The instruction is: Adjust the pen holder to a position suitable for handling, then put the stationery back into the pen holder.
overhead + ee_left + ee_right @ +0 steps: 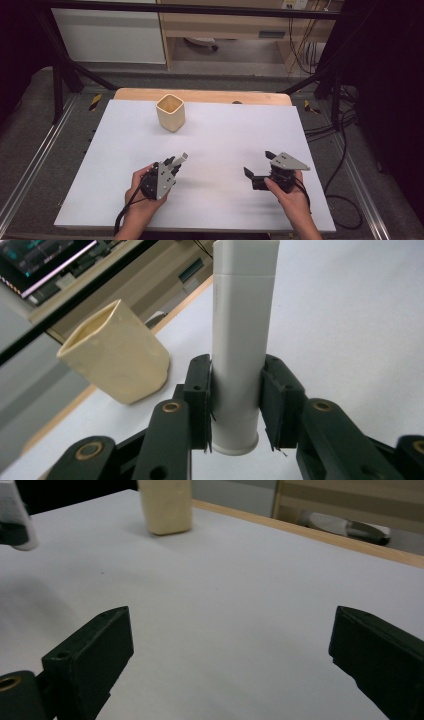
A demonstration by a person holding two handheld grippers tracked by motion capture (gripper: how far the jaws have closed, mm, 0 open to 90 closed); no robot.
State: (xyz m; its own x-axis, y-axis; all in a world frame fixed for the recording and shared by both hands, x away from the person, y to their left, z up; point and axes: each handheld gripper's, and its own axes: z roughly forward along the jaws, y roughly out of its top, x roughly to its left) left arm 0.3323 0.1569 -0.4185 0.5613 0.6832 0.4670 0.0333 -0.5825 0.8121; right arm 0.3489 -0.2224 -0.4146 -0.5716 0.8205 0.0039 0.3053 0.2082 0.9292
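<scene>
A cream square cup (170, 112) stands upright near the far edge of the white table (215, 145); it also shows in the left gripper view (117, 357) and the right gripper view (165, 505). My left gripper (174, 162) is shut on a white tube (242, 340), whose tip (184, 157) pokes out toward the cup; the black pads press on both its sides. My right gripper (259, 165) is held low over the table at the right, open, with bare white surface between its jaws (230, 645). The left gripper's tube end (15, 515) shows at the far left of the right gripper view.
A wooden strip (200, 95) runs along the table's far edge. Black frame bars (65, 75) and cables (340, 130) flank the table on grey floor. A shelf unit (225, 25) stands behind.
</scene>
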